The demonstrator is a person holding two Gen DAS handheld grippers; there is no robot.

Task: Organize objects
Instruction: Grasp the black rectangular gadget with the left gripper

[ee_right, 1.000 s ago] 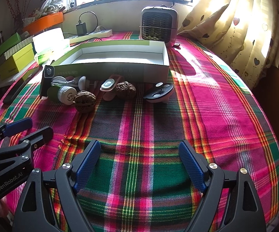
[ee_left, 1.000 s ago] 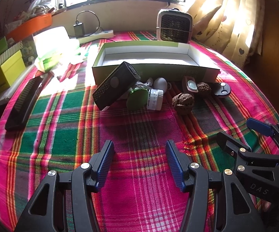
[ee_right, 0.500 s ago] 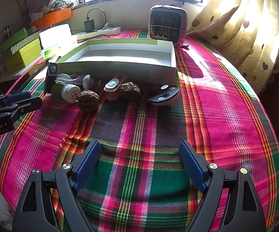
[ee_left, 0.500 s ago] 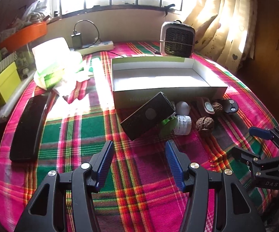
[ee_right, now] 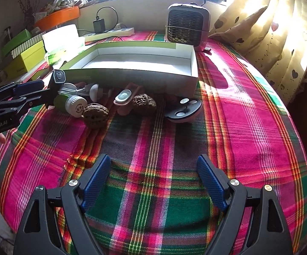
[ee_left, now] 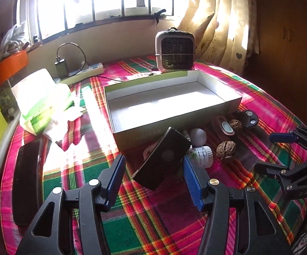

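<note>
Currently both grippers hung over the plaid-covered table (ee_right: 249, 114), neither holding anything. Left gripper (ee_left: 152, 182) had its jaws wide, a tilted black device (ee_left: 163, 160) sitting between and just ahead of the fingertips; contact could not be told. Right gripper (ee_right: 153, 182) was also spread wide over bare cloth, well short of the objects. An open box (ee_left: 174, 125) lay mid-table, inside empty. Along its near wall sat the clutter: a white-capped jar (ee_right: 73, 105) on its side, two walnuts (ee_right: 95, 114) (ee_right: 144, 103), a pink thermometer-like gadget (ee_right: 124, 97), a white ball (ee_left: 198, 137), and a dark round gadget (ee_right: 184, 110) at the box's right corner. Behind the box stood a small heater (ee_left: 174, 52). A power strip (ee_left: 85, 70) lay at the far edge, and a black keyboard-like slab (ee_left: 27, 182) at the left.
</note>
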